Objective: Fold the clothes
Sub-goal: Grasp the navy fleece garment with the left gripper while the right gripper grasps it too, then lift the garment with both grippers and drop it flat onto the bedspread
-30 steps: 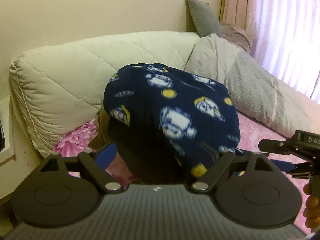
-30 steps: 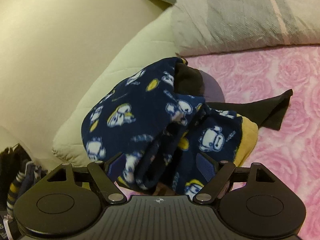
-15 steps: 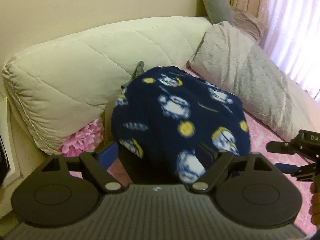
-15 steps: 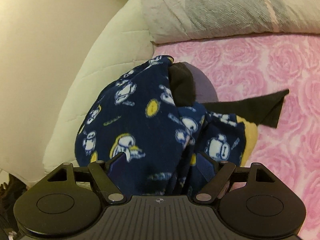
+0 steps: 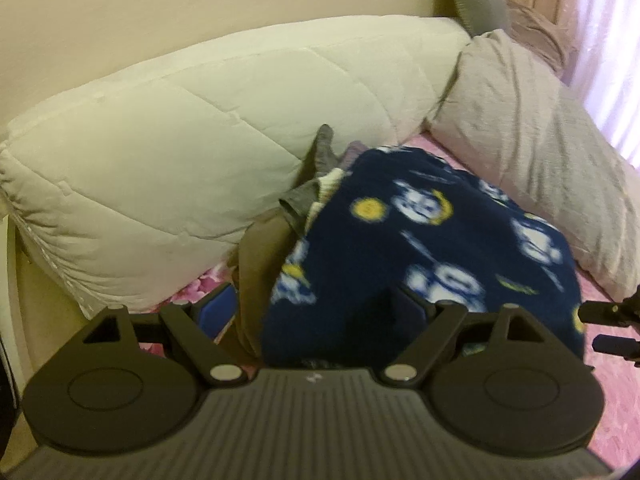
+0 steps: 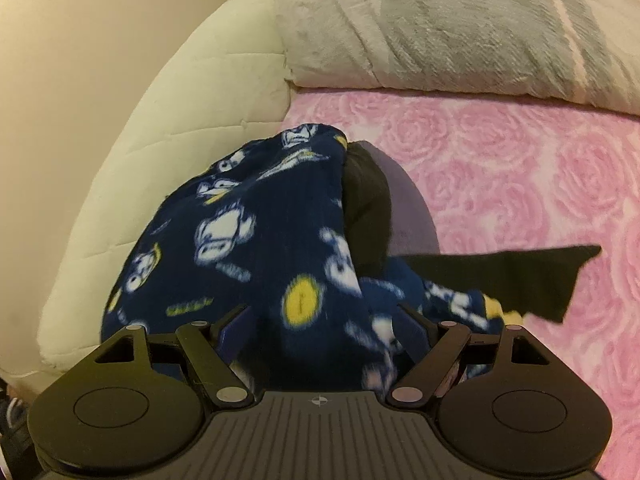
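On the pink rose-print bedsheet [image 6: 520, 160], against the quilted cream cushion [image 5: 200, 140], sits a heap of clothes topped by the navy cartoon-print fleece [image 5: 420, 240]. Both the left gripper [image 5: 316, 312] and the right gripper [image 6: 324, 320] have their jaws spread wide with fleece bunched between them, so I judge this a two-handed lift of the garment, ahead of any folding; the next move calls for shaking it flat on open sheet. Whether the pads actually pinch cloth I cannot tell (the fabric hides the fingertips). A black garment [image 6: 520, 276] is half buried beneath.
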A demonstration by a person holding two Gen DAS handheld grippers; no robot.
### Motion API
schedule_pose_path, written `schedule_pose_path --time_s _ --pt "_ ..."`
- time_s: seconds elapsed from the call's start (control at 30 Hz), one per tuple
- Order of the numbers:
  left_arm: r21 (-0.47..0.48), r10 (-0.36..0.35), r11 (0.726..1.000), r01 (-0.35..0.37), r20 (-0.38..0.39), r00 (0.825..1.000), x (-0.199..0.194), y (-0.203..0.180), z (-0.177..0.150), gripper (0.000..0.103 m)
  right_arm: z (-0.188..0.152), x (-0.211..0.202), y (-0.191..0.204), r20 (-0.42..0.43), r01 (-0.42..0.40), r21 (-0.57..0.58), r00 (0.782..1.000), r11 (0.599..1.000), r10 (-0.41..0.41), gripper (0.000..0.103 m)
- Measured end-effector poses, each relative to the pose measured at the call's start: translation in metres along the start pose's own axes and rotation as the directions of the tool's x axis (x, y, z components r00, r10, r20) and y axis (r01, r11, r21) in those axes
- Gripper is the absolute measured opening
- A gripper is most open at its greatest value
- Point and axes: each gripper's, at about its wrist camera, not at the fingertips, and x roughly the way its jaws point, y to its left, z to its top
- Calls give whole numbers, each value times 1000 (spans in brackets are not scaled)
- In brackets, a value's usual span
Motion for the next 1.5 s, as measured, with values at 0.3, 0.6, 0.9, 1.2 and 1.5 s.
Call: schedule_pose_path --time_s 0.3,0.6,0.9,1.2,1.5 --pt "-94 -188 978 186 -16 982 23 18 7 38 10 39 10 -50 10 -56 999 998 -13 30" --pt "-17 -173 985 174 56 983 -15 12 15 9 3 4 46 74 51 -248 997 967 -34 10" --pt "81 -346 938 337 222 911 -95 -9 49 6 18 -88 63 273 -51 -194 956 980 104 9" --pt "280 -548 833 477 304 779 -193 -83 84 6 28 -240 52 555 -77 -130 821 989 137 8" --pt "468 -762 635 614 254 595 -295 -219 66 6 -3 -415 -16 779 8 0 627 1000 -5 8"
